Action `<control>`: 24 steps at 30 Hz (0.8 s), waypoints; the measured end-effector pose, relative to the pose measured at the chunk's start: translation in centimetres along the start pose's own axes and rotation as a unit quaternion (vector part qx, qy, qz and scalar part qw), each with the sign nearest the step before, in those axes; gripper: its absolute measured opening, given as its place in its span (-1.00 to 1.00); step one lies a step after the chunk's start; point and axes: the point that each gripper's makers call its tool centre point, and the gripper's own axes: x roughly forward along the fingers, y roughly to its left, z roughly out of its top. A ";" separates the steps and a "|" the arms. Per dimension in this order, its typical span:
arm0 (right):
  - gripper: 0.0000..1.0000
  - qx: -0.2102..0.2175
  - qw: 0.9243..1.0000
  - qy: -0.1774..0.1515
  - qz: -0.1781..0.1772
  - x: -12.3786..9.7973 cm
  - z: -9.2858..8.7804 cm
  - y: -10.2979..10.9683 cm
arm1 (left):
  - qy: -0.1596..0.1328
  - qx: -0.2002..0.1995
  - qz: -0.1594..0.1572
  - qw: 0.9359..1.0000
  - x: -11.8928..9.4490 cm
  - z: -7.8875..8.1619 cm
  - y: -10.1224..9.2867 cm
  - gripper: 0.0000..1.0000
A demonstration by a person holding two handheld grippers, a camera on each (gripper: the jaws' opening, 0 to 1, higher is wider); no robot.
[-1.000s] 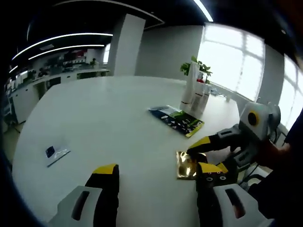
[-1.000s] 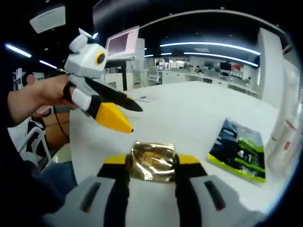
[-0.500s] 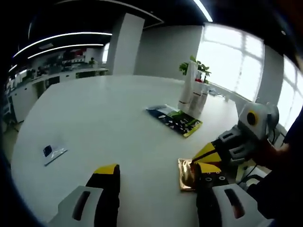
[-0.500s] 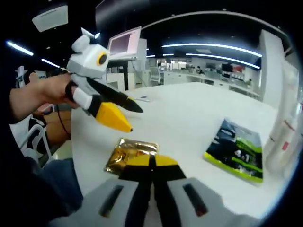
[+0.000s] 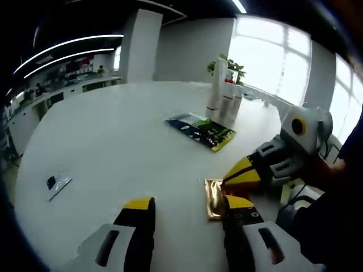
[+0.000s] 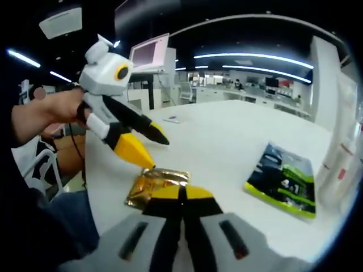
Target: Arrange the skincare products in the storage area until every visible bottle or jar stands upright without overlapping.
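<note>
A gold foil sachet [image 5: 212, 198] lies flat on the white table [image 5: 113, 130], just ahead of my left gripper's right jaw. My left gripper [image 5: 190, 207] is open with nothing between its jaws. My right gripper [image 5: 229, 180] comes in from the right, shut, its yellow tips at the sachet's edge. In the right gripper view the gold sachet [image 6: 150, 184] lies partly under my shut right gripper [image 6: 181, 190]; I cannot tell whether its edge is pinched. My left gripper [image 6: 159, 153], held by a hand [image 6: 45, 113], has its yellow lower jaw close to the sachet's far edge.
A dark and green flat packet [image 5: 201, 129] lies farther along the table, also the green packet [image 6: 283, 181] at right. Tall white bottles [image 5: 223, 99] stand beyond it by a plant; the white bottles [image 6: 340, 158] are at far right. A small card [image 5: 55, 184] lies far left.
A second ago the sachet stood between my right gripper's jaws; they have since shut and it lies flat on the table. My left gripper has dipped toward the sachet.
</note>
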 end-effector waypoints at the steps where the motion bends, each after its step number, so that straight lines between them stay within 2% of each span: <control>1: -0.99 -0.001 1.000 -0.001 0.000 0.0 0.0 0.1 | 0.006 -0.002 -0.009 1.000 0.0 -0.1 -0.4 -0.20; 3: -0.99 0.000 1.000 -0.002 0.000 -0.1 0.0 0.1 | 0.013 -0.005 -0.018 1.000 0.1 -0.2 -0.8 -0.29; 10: -0.99 0.000 1.000 -0.004 0.001 -0.2 0.0 0.2 | 0.030 -0.003 -0.025 0.999 0.3 -0.6 -1.3 -0.32; 15: -0.99 0.000 1.000 -0.007 0.001 -0.2 -0.1 0.2 | 0.045 0.004 -0.030 0.999 0.6 -1.0 -1.8 -0.54; 24: -0.99 -0.005 1.000 -0.011 -0.001 -0.2 -0.1 0.0 | 0.064 -0.027 -0.047 0.996 1.3 -1.7 -3.2 -0.63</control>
